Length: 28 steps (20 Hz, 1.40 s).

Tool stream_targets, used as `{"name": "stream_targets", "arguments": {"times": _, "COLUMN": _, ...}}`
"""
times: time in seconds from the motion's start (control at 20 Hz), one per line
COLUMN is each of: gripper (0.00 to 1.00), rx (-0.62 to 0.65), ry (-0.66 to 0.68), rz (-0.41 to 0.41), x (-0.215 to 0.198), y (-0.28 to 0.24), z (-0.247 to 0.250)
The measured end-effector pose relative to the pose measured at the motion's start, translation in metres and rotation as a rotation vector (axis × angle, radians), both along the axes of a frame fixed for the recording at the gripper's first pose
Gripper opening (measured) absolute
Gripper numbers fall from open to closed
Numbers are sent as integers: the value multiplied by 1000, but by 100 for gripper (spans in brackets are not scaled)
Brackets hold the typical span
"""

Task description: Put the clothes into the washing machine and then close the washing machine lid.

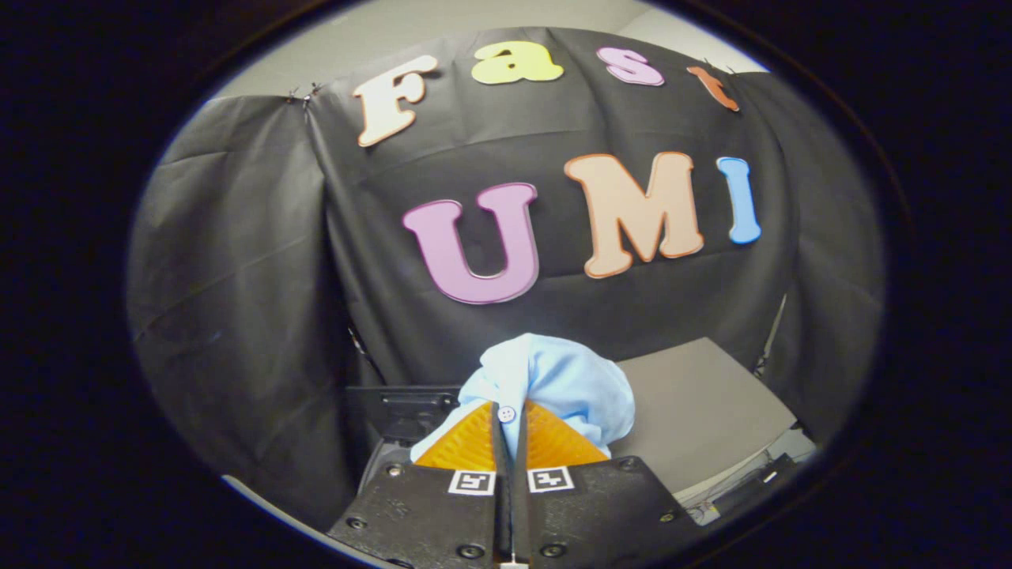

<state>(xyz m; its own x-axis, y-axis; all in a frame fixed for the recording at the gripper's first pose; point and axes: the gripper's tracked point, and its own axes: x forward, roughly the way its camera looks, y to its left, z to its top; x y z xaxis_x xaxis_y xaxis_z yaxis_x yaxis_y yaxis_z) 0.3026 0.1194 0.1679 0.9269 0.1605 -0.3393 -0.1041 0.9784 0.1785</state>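
- Gripping one light-blue garment (565, 379): hand-held gripper (510, 431) is closed, both fingers (466, 442) pinching a buttoned fold; the rest bunches just ahead of the tips.
- Open room above and to both sides, up to the black cloth wall (237, 261).
- One grey flat panel (700, 411) just right of the garment; one dark unit (399, 407) lower left, details unclear.

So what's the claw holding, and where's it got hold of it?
The claw is shut on a light blue shirt, pinching a bunched fold by a button.
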Motion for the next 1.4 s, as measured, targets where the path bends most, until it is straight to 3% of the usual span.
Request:
{"name": "stream_targets", "arguments": {"times": 0.45, "gripper": 1, "rx": 108, "ry": 23, "rz": 151, "x": 16, "y": 131, "z": -29}}
{"name": "stream_targets", "arguments": {"times": 0.7, "gripper": 1, "rx": 129, "ry": 43, "rz": 160, "x": 35, "y": 160, "z": -61}}
{"name": "stream_targets", "arguments": {"times": 0.95, "gripper": 1, "rx": 115, "ry": 78, "rz": 134, "x": 49, "y": 184, "z": -118}}
{"name": "stream_targets", "arguments": {"times": 1.4, "gripper": 1, "rx": 37, "ry": 137, "rz": 194, "x": 52, "y": 241, "z": -234}}
